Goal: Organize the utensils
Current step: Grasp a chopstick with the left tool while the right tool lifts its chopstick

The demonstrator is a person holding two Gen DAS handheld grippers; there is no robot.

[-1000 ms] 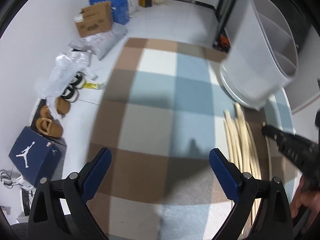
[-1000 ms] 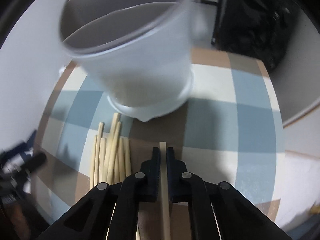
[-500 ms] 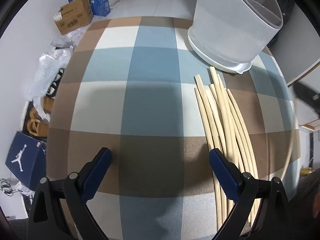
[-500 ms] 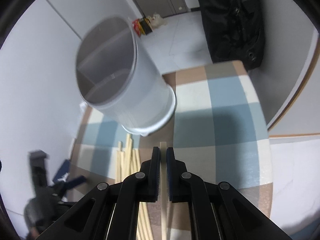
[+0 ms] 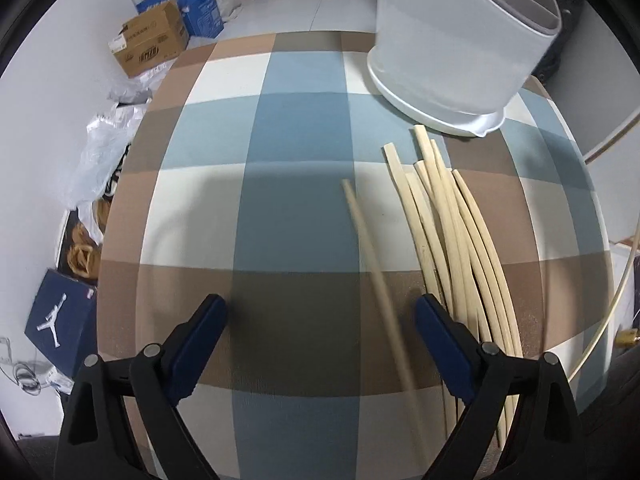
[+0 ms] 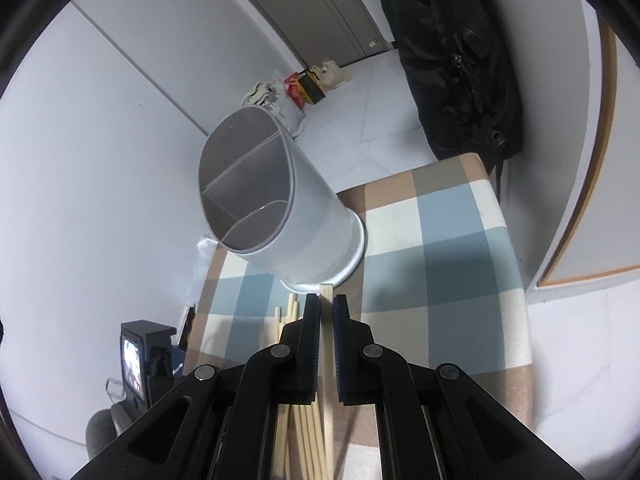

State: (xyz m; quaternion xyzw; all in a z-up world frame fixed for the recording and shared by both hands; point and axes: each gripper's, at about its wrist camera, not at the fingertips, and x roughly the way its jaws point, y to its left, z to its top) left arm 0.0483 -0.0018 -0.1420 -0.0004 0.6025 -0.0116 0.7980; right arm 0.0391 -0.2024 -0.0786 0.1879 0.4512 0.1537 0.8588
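The right gripper is clamped on one chopstick, held above the checked table. The chopstick is to be tipped upright over a compartment of the white holder. The left gripper stands apart, empty, beside the remaining chopsticks. A Jumpman logo marks the blue box; the carton print is unreadable.

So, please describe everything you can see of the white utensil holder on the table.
The utensil holder is a tall oval tub, apparently matte white plastic, wider at its base rim. Inner walls divide it into compartments, all empty as far as visible. It stands upright on the checked tablecloth, near the far edge, just beyond the tips of the chopsticks. Nothing grips it.
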